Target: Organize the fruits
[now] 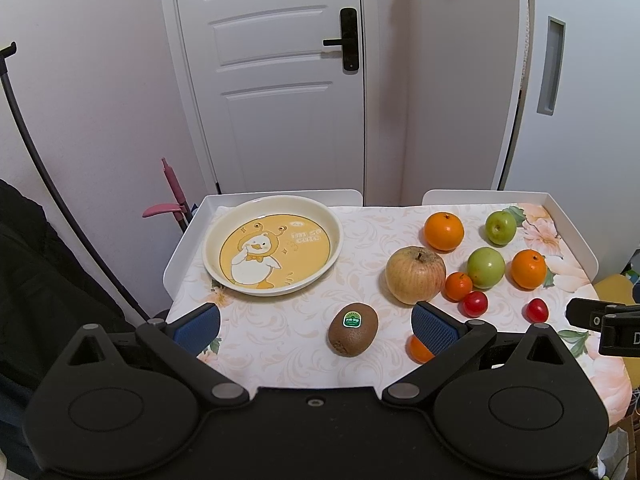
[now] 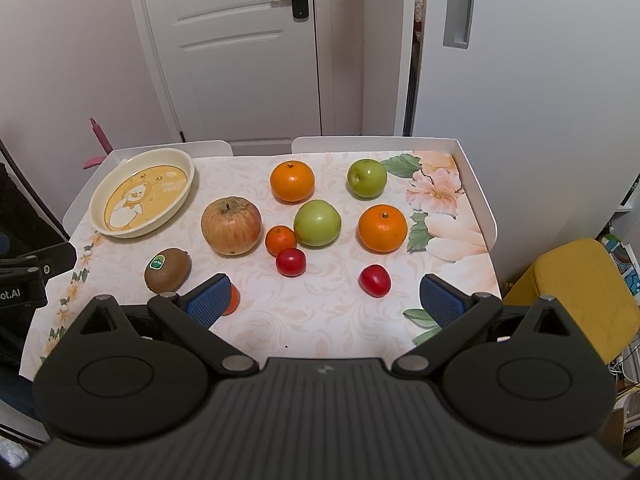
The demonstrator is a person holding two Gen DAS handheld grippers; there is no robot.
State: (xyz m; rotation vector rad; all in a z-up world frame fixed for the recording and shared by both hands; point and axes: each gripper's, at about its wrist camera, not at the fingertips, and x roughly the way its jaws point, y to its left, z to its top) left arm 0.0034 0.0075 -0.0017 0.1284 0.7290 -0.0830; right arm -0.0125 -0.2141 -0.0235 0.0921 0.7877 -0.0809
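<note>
White tray table point(image 2: 476, 184), floral cloth point(image 2: 320, 320), duck plate point(image 2: 184, 196), assorted fruit

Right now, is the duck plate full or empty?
Empty. The duck plate holds no fruit; its whole cartoon duck shows, and the kiwi and other fruits sit on the tablecloth.

White panelled door point(image 1: 276, 80) stood behind the table point(image 1: 180, 248), fitted with a black lever handle and lock point(image 1: 348, 42). Plain pale walls point(image 1: 92, 92) on the left. A white cabinet point(image 2: 520, 80) with a recessed grey handle point(image 2: 458, 4) was on the right. Floral cloth point(image 2: 440, 200) covered the white raised-edge table. Yellow chair point(image 2: 580, 292) sat at right, near the table's corner. Lighting was even, indoor.
</note>
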